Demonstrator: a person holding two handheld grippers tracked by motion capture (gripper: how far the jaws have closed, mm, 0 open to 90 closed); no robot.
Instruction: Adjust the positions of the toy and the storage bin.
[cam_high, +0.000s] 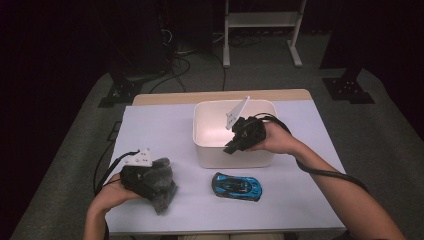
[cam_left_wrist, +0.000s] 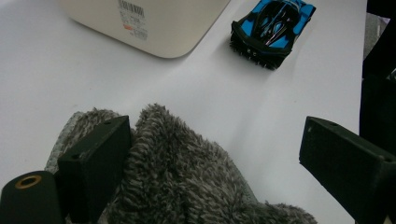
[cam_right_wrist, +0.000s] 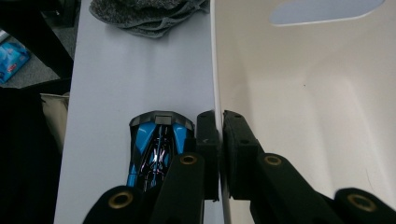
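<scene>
A white plastic bin (cam_high: 235, 159) stands at the middle back of the white table. My right gripper (cam_high: 231, 148) is shut on the bin's near wall, one jaw outside and one inside, as the right gripper view (cam_right_wrist: 220, 128) shows on the thin wall (cam_right_wrist: 299, 93). A blue and black toy car (cam_high: 236, 186) lies on the table just in front of the bin (cam_right_wrist: 156, 149). At the front left a grey fuzzy cloth (cam_high: 165, 187) lies bunched. My left gripper (cam_left_wrist: 215, 140) stands open over the cloth (cam_left_wrist: 187, 177), its jaws wide apart, one jaw against the pile.
The bin (cam_left_wrist: 154, 23) looks empty inside. A white metal stand (cam_high: 262, 30) and black tripod feet (cam_high: 120, 92) sit on the floor behind the table. A blue packet (cam_right_wrist: 11, 53) lies on the floor beside the table's front edge.
</scene>
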